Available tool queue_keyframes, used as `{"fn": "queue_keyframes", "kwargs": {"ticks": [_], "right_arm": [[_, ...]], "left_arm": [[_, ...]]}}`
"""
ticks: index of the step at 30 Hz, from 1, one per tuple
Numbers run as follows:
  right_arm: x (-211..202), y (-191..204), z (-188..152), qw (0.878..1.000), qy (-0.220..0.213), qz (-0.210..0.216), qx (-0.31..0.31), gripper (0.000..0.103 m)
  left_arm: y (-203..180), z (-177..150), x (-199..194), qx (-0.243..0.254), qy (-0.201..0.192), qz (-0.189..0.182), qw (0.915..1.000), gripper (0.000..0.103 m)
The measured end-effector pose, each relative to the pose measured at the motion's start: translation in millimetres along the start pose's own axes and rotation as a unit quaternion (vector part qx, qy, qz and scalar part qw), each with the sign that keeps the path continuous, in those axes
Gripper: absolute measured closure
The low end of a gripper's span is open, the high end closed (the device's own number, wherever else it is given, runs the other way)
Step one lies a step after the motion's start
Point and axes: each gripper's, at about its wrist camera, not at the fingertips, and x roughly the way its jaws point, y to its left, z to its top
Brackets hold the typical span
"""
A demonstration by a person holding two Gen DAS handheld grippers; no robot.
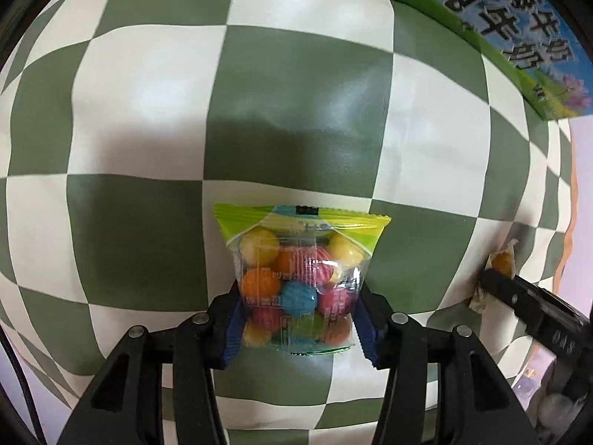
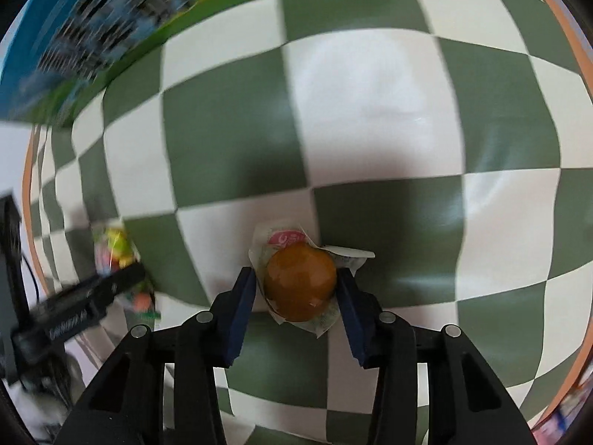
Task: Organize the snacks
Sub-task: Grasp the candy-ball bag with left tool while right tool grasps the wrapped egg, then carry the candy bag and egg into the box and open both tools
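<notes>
1. On the green-and-white checked cloth over the bench, the candy bag lies flat, clear-fronted with a lime-green top seal, full of yellow, orange, pink and blue balls
2. Left hand-held gripper points down at the cloth and is clamped on the candy bag: its blue pads press the bag's two side edges near the lower half
3. Right hand-held gripper also points steeply down and grips the egg, a brown round snack in a clear wrapper with a red-and-white label at the top
4. Its blue pads touch the egg's left and right sides; the wrapper's crumpled edges stick out around them
5. Both snacks rest low on the cloth, each seen between its own fingers and again at the edge of the other view: the egg at the right edge of the left wrist view, the candy bag, blurred, at the left edge of the right wrist view
6. At the top of both views, a box printed with blue sky, green grass and dark characters sits on the cloth, well apart from both snacks
7. Cloth edge shows an orange trim at the far right
</notes>
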Motion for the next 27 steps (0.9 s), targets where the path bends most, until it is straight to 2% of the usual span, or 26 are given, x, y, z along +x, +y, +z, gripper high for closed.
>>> {"fn": "queue_keyframes", "kwargs": {"ticks": [4, 6, 7, 11, 12, 17, 20, 23, 27], "right_arm": [[5.4, 14.0, -6.3, 1.000, 0.002, -0.013, -0.021, 0.054], [8.9, 16.5, -5.7, 1.000, 0.003, -0.012, -0.015, 0.053], [10.3, 14.8, -6.2, 1.000, 0.003, -0.009, -0.010, 0.053], [13.8, 17.7, -8.0, 1.000, 0.001, -0.016, -0.011, 0.053], [10.9, 5.9, -3.1, 1.000, 0.000, -0.018, -0.011, 0.053], [13.9, 19.9, -5.8, 0.999, -0.010, -0.033, -0.023, 0.055], [9.9, 26.8, -12.5, 0.998, -0.021, -0.042, -0.036, 0.056], [-0.1, 26.4, -17.8, 0.999, -0.030, -0.025, -0.033, 0.057], [-27.0, 31.3, -21.9, 0.998, -0.053, 0.005, -0.036, 0.057]], "left_arm": [[-16.6, 9.9, 3.4, -0.001, 0.003, 0.003, 1.0000, 0.054], [-14.2, 9.9, 4.7, -0.006, 0.005, 0.000, 1.0000, 0.054], [-2.9, 22.7, 3.2, -0.007, 0.005, -0.001, 1.0000, 0.054], [-2.2, 19.9, 5.1, -0.009, 0.002, 0.002, 1.0000, 0.054], [-0.7, 19.6, 5.3, -0.008, 0.001, 0.003, 1.0000, 0.054], [4.4, 21.3, 1.2, -0.009, -0.001, 0.008, 0.9999, 0.057], [2.1, 17.8, -6.8, -0.008, 0.004, -0.004, 1.0000, 0.057], [2.2, 15.8, -9.5, 0.000, 0.008, -0.013, 0.9999, 0.057], [-6.7, 13.3, -34.8, 0.023, -0.007, -0.027, 0.9994, 0.057]]}}
